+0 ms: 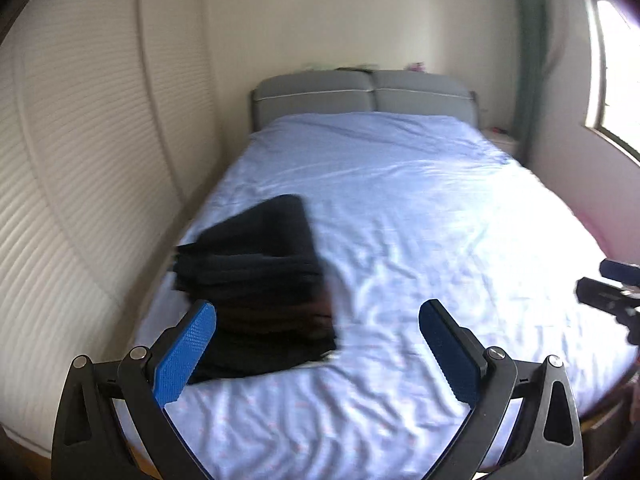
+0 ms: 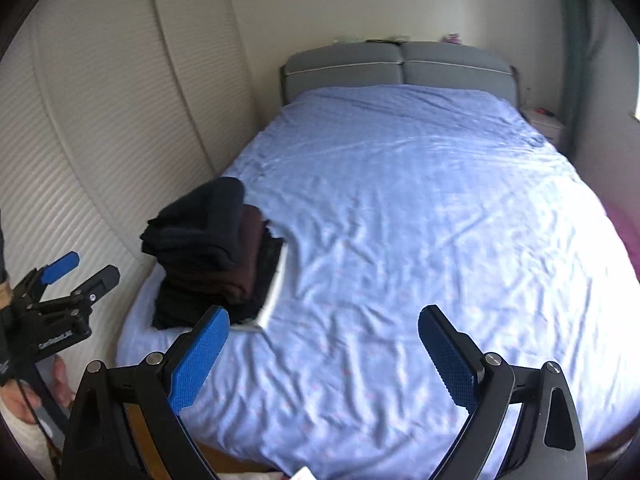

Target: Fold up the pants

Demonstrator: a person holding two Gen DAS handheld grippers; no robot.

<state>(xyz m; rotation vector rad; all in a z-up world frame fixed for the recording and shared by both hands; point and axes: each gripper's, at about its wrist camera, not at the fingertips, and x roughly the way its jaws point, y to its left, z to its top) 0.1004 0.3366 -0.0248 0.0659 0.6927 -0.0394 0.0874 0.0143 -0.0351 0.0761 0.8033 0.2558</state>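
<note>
1. Left wrist view: the left gripper [image 1: 318, 344] hung above the near end of the bed with its blue textured pads [image 1: 184, 354] spread wide, released, nothing between them.
2. A stack of folded dark pants, black and navy with a brown layer [image 1: 256, 284], lay on the light blue wrinkled bedsheet [image 1: 420, 220] just ahead of the left pad, toward the bed's left edge. This view was blurred, so the layers could not be counted.
3. Far ahead stood a grey padded headboard [image 1: 364, 96]. A cream ribbed wardrobe door [image 1: 80, 160] ran along the left side, and a bright window [image 1: 616, 80] sat off to the right.
4. The right gripper [image 1: 612, 296] showed at the right edge, partly cut off.
5. Right wrist view: the right gripper [image 2: 324, 350] hovered over the sheet [image 2: 400, 220], pads wide apart, released, holding nothing.
6. The stack [image 2: 208, 252] sat ahead and left of it, with a flat white-edged object [image 2: 276, 284] under its right side, identity unclear.
7. The left gripper [image 2: 76, 272] appeared far left, fingers parted, beside the stack and apart from it.
</note>
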